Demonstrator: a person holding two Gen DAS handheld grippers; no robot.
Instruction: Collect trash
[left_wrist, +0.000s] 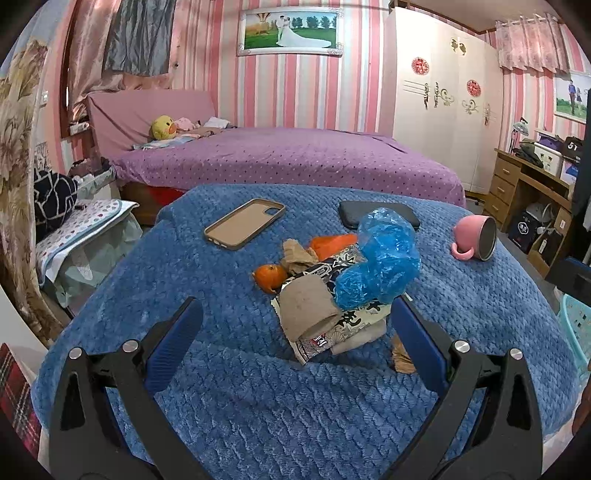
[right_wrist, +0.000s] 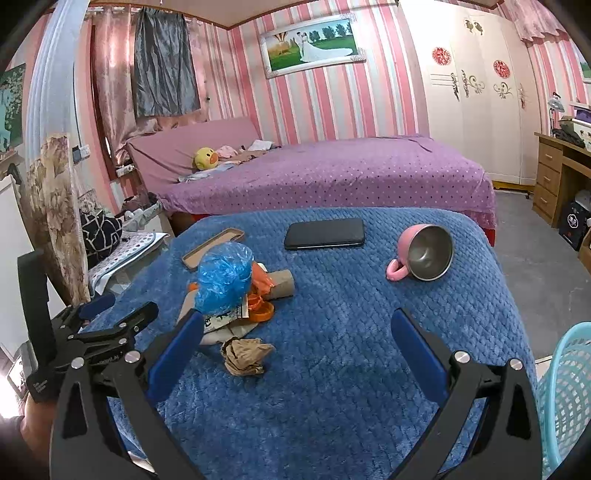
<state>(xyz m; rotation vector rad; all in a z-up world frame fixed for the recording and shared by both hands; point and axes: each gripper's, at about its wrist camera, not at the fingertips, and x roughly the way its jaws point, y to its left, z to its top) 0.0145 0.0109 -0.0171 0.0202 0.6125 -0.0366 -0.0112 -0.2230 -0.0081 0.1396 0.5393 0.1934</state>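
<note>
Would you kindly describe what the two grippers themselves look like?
Both match: the left gripper and right gripper have black, triangular-cutout frames, silver round bolts and long blue ribbed pads. The right wrist view shows small white lettering on the left gripper's black body.

I read even, soft indoor light, no glare. Strong fisheye bend and black vignette at corners. Centre sharp; soft shadows on fuzzy blue blanket (left_wrist: 258, 387) under fingers.

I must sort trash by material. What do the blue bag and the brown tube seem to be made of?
Blue bag: thin glossy plastic film, judging by its crinkles, shine and translucency. Brown tube: probably matte cardboard, with a dull, fibrous grey-brown surface and an open end.
</note>
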